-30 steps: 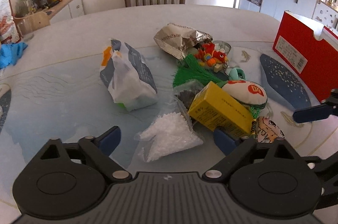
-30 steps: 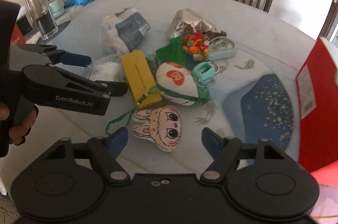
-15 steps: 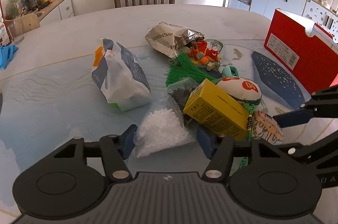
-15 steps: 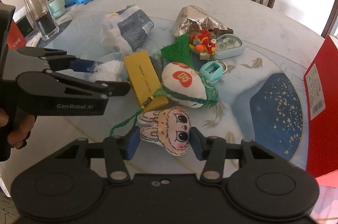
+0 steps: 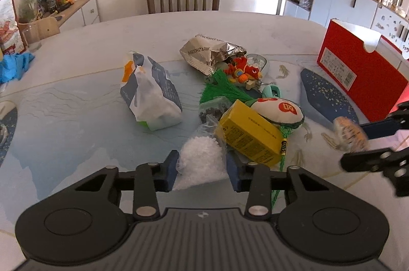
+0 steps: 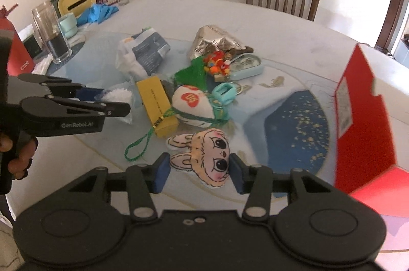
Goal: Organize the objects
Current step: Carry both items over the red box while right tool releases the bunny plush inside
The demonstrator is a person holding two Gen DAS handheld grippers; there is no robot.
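Left wrist view shows the left gripper (image 5: 200, 170) closing its jaws on a clear bag of white bits (image 5: 200, 162), which sits between the blue pads (image 5: 170, 168). The pads touch the bag's sides, so I think it is already pinched. The bag lies on the table (image 5: 76, 117) at 6 o'clock from the heap of things, touching the yellow box (image 5: 249, 135) at its 2 o'clock.

Right wrist view shows the right gripper (image 6: 199, 172) clenched on the flat bunny toy (image 6: 204, 158). The toy looks lifted off the table, I think. The red box (image 6: 363, 122) stands open at 3 o'clock from the toy, and that is likely where things go.

To do this well, squeeze the bag gently so the thin plastic does not pop. Lift it straight up, away from the yellow box, so nothing gets dragged along. Watch the green cord (image 6: 139, 145) at 9 o'clock from the bunny. I cannot tell whose cord it is, so raise the bunny slowly.
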